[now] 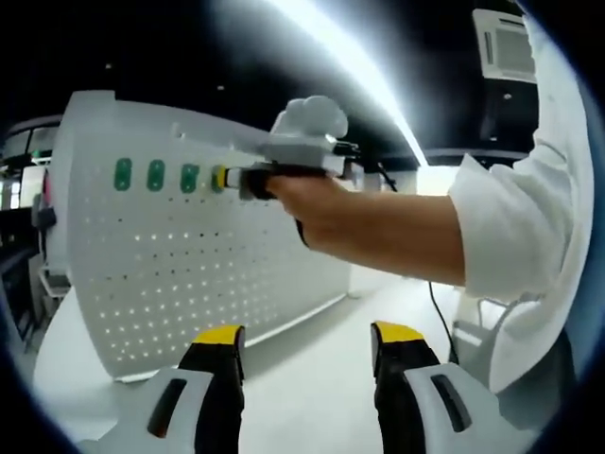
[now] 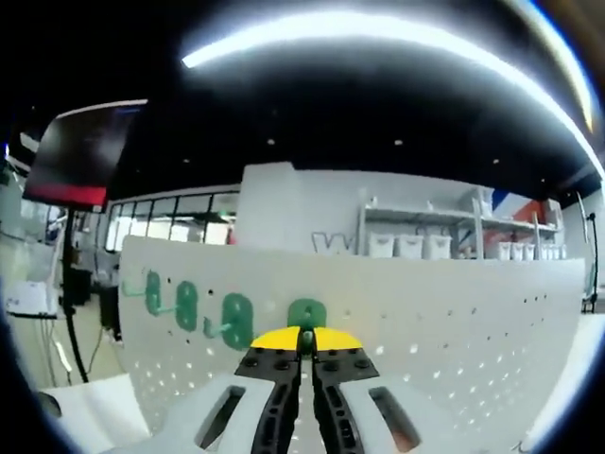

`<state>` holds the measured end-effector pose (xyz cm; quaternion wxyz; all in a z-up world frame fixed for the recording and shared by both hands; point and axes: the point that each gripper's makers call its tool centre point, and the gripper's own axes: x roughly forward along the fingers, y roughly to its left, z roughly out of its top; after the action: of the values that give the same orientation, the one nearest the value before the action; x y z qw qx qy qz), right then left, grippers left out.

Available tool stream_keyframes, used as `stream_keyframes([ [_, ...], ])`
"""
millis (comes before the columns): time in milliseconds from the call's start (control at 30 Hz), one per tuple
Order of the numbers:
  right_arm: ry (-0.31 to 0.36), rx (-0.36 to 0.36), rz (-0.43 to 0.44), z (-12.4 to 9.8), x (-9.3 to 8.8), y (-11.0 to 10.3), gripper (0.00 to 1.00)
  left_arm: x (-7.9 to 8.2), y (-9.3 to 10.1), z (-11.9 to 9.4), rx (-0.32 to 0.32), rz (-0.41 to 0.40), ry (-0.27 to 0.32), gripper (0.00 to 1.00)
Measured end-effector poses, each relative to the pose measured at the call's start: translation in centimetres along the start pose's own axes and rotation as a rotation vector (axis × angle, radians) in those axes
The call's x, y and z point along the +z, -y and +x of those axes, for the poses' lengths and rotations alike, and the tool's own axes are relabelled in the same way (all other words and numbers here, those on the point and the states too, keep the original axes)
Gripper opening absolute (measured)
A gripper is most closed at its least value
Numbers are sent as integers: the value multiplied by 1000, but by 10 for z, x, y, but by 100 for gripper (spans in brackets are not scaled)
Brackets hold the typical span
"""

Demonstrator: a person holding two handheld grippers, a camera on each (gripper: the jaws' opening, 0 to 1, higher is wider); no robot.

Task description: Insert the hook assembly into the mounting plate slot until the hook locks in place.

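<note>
A white perforated plate (image 1: 189, 274) is seen standing upright on the white table (image 1: 312, 388), ahead of both tongs, presumably so that its slots face the person. In the right gripper view the plate (image 2: 454, 322) spreads wide behind the jaw tips. Along its upper edge a row of green hooks (image 1: 156, 175) is already seated; in the right gripper view three of them (image 2: 187, 305) lie left of the tips, with pegs pointing outward.

The right tongs (image 2: 301, 342) are held up at the plate's top row, jaws brought together with almost no gap. A fourth green hook (image 2: 306, 312) sits directly beyond the yellow tips, touching or nearly so; whether it is pinched or merely pushed cannot be told. It is judged that this hook is being pressed into its slot, hence the straight-on approach. In the left gripper view the right tongs (image 1: 236, 180) are seen reaching in, carried by a hand (image 1: 312, 203) with a white sleeve (image 1: 515, 218).

The left tongs (image 1: 307, 342) are held low and back from the plate, jaws spread wide with nothing between them, probably kept clear so the work stays in sight.
</note>
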<state>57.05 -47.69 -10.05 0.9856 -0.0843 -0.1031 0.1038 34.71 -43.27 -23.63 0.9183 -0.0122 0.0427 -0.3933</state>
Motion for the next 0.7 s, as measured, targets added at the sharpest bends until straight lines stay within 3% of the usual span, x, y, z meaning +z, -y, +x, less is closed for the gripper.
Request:
stream_keyframes([
  [33, -8, -1, -77, 3, -1, 0, 1, 0, 0, 0, -2, 0, -1, 55],
  [100, -19, -2, -33, 4, -2, -4, 3, 0, 1, 1, -6, -3, 0, 55],
  [233, -25, -7, -56, 2, -4, -2, 3, 0, 0, 0, -5, -4, 1, 55],
  [433, -33, 9, -22, -1, -5, -3, 5, 2, -1, 0, 3, -7, 7, 55],
  [567, -54, 3, 8, -5, -10, 2, 12, 3, -2, -1, 9, -4, 11, 56],
  [700, -42, 16, 57, -15, -7, 2, 27, 4, -4, -1, 17, -3, 12, 57],
])
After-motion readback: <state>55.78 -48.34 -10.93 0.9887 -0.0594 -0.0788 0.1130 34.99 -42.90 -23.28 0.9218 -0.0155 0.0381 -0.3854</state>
